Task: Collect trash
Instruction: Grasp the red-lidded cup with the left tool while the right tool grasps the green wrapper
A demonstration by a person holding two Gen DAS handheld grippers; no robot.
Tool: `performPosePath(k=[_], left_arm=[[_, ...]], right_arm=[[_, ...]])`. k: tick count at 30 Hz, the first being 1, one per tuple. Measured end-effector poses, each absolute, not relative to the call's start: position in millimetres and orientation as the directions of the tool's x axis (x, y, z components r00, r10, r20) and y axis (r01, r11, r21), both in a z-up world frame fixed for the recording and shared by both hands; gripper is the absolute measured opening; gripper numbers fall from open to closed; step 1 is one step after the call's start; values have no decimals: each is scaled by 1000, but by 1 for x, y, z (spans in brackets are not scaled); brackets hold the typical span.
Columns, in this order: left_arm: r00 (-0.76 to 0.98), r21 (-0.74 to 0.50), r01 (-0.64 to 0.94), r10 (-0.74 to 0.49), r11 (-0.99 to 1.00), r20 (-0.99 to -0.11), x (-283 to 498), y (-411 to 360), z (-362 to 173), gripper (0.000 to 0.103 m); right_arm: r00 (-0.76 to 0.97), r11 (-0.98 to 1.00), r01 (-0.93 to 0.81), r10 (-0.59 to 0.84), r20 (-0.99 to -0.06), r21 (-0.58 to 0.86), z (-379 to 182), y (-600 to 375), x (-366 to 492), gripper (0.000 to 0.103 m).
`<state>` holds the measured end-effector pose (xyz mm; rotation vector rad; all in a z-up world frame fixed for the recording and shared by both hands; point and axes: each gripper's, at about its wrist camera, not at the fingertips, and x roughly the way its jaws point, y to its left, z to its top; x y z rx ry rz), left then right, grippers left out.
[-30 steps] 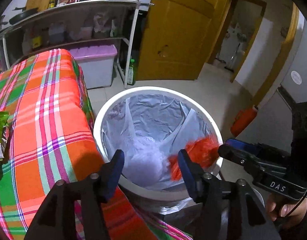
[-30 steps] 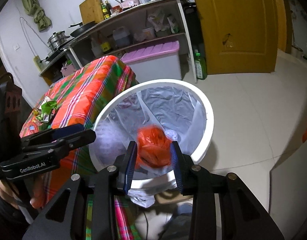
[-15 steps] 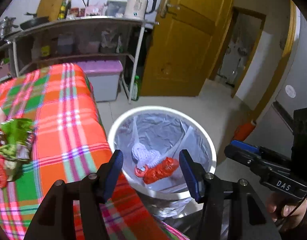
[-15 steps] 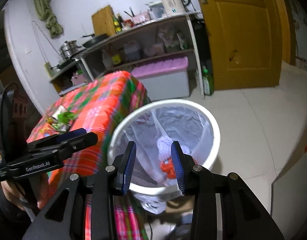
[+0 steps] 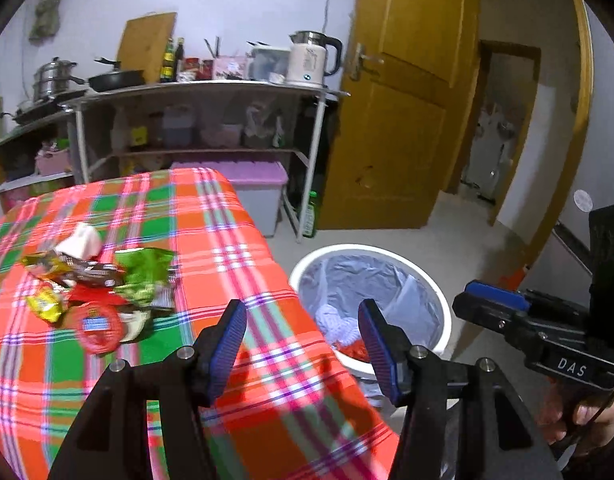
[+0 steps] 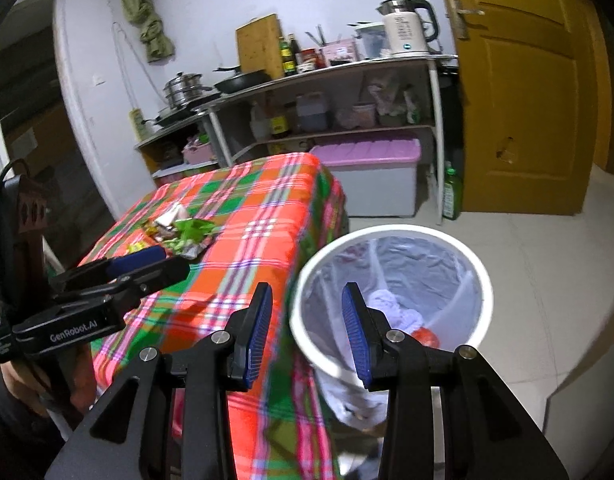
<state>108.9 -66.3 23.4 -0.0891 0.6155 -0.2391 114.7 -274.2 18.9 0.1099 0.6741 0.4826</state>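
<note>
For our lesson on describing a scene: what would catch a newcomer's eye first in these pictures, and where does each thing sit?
The bright orange, green and pink plaid tablecloth strikes first, with a heap of crumpled wrappers on it, towards the far left side in the left wrist view. Beside the table on the floor stands a white bin lined with a clear bag, holding white and red trash at the bottom.
</note>
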Motion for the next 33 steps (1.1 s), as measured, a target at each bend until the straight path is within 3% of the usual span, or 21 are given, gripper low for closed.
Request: performPosePath(k=[19,33], left_arm=[[841,-140,60,-125,988,-527,66,-6,36,58],[830,-179,-32,-73,983,-553,74,41,17,58]], right_arm=[[605,828,-489,548,-577,274,29,-221,108,37],[556,810,-526,557,-617,258,20,-184,119,37]])
